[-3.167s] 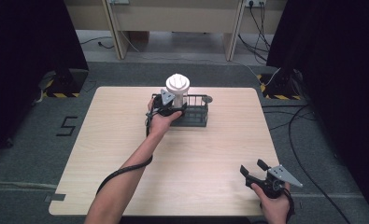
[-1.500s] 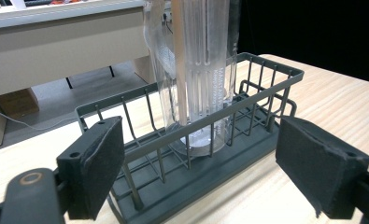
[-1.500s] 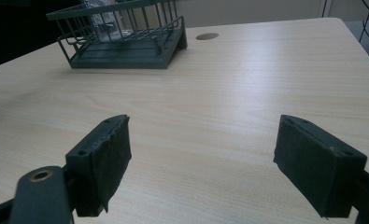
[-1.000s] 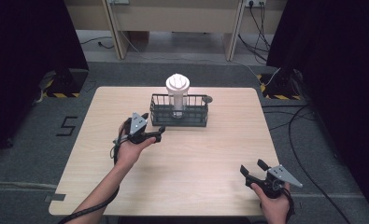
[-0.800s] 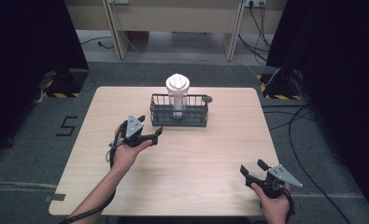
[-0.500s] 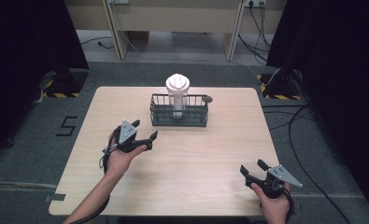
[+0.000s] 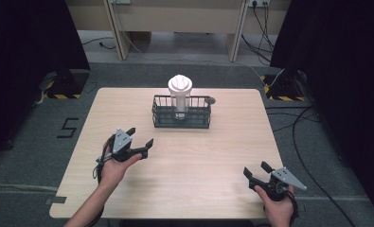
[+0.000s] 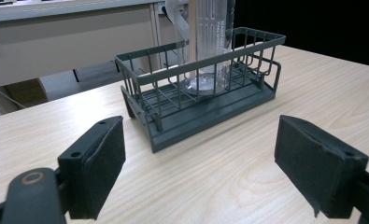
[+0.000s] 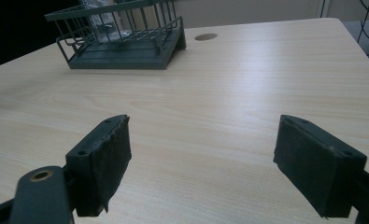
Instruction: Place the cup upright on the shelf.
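A dark wire basket (image 7: 181, 117) stands at the far middle of the wooden table (image 7: 222, 156). A tall clear container with a white lid (image 7: 180, 94) stands upright inside it. In the left gripper view the basket (image 8: 201, 98) lies ahead with the clear container (image 8: 210, 42) in it. My left gripper (image 7: 140, 140) is open over the table's left half, well short of the basket, nothing between its pads (image 8: 98, 163). My right gripper (image 7: 256, 169) is open near the front right edge, empty. The right gripper view shows the basket (image 9: 121, 39) far off at upper left.
A small round hole (image 7: 210, 100) is in the tabletop just right of the basket. Cables (image 7: 312, 127) run over the grey floor at the right. Black curtains flank both sides, and a wooden desk frame (image 7: 175, 19) stands behind the table.
My left gripper left the basket, where it was 3.2 s ago, and drew back toward the front left, open. The container stays in the basket. The right gripper has not moved.
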A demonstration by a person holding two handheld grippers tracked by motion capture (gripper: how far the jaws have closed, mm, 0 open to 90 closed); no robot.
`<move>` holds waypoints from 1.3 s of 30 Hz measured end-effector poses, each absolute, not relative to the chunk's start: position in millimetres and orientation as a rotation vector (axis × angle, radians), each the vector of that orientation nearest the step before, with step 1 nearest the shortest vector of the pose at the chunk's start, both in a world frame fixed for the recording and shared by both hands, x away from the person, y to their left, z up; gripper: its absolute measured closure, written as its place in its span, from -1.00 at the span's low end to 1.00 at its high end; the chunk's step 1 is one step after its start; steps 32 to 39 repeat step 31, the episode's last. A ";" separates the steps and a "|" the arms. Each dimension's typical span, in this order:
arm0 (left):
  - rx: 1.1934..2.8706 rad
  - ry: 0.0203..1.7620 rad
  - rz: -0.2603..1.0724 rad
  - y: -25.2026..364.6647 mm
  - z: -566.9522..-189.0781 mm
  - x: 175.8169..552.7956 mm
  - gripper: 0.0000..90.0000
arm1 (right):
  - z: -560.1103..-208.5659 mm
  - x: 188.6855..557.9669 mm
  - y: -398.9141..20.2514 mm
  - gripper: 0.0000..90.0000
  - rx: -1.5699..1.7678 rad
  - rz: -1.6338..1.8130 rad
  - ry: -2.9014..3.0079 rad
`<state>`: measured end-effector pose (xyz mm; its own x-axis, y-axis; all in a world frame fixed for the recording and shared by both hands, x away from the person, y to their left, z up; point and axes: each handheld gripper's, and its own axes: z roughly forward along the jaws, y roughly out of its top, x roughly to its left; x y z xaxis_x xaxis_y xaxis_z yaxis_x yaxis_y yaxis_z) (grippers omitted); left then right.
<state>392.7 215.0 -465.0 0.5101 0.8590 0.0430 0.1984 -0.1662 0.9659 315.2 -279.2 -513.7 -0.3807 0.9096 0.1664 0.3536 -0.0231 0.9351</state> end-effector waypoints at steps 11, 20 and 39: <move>1.669 0.935 0.763 230.5 -471.7 378.7 -0.65 | -513.6 315.0 -278.7 -0.57 1.320 1.407 1.746; 1.681 0.962 0.758 242.4 -488.8 363.8 -0.64 | -513.6 315.0 -278.9 -0.57 1.322 1.409 1.744; 1.651 1.003 0.732 251.0 -505.8 347.5 -0.64 | -513.5 315.1 -279.1 -0.57 1.321 1.409 1.751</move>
